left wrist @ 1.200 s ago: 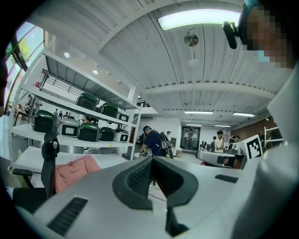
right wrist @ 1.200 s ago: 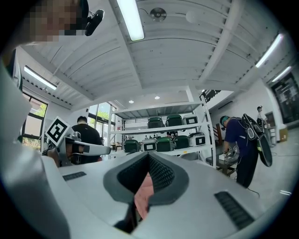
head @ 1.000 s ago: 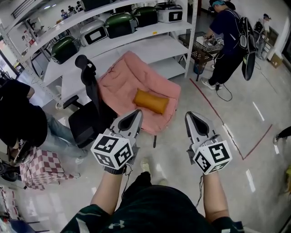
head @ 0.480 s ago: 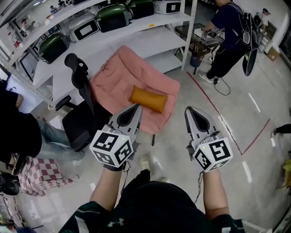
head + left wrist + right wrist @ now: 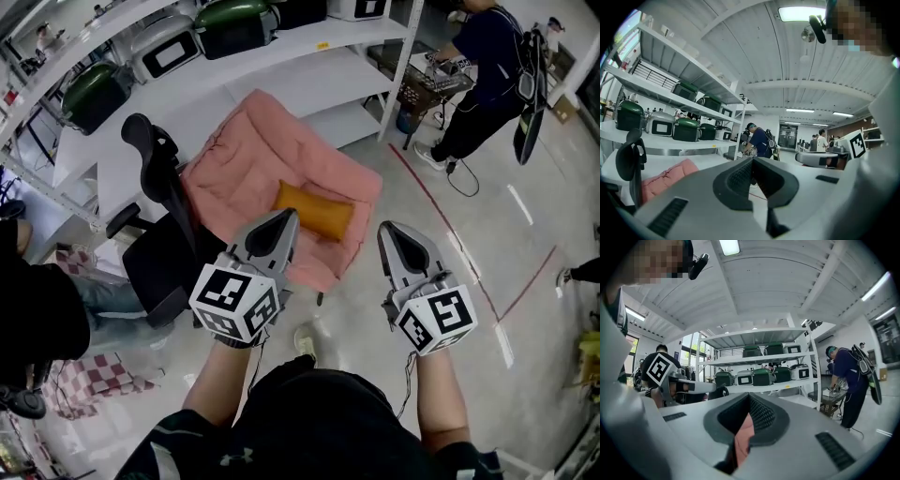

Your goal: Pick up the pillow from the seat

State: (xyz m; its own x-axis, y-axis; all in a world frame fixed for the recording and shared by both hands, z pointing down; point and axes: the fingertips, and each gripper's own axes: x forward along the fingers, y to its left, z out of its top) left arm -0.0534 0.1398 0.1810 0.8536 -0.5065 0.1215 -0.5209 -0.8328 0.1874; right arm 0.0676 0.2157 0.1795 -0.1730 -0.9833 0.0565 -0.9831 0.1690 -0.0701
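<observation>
An orange pillow (image 5: pixel 316 213) lies on the pink padded seat (image 5: pixel 246 169) in the middle of the head view. Both grippers are held up in front of the person, short of the seat and above the floor. The left gripper (image 5: pixel 287 218) points at the pillow's near left end, its jaws shut and empty. To the right of the seat's front corner, the right gripper (image 5: pixel 387 231) is shut too, with nothing in it. The left gripper view shows the seat (image 5: pixel 665 176) low at the left. In the right gripper view a pink strip of the seat (image 5: pixel 743 439) shows behind the jaws.
A black office chair (image 5: pixel 157 246) stands against the seat's left side. White shelving (image 5: pixel 281 70) with green and white cookers runs behind it. A person (image 5: pixel 483 70) works at a cart at the back right. Red tape (image 5: pixel 441 220) crosses the floor; a checkered cushion (image 5: pixel 94 380) lies at the left.
The shelves have slid toward the top of the head view and the seat sits a little nearer. Both grippers have stayed shut and side by side.
</observation>
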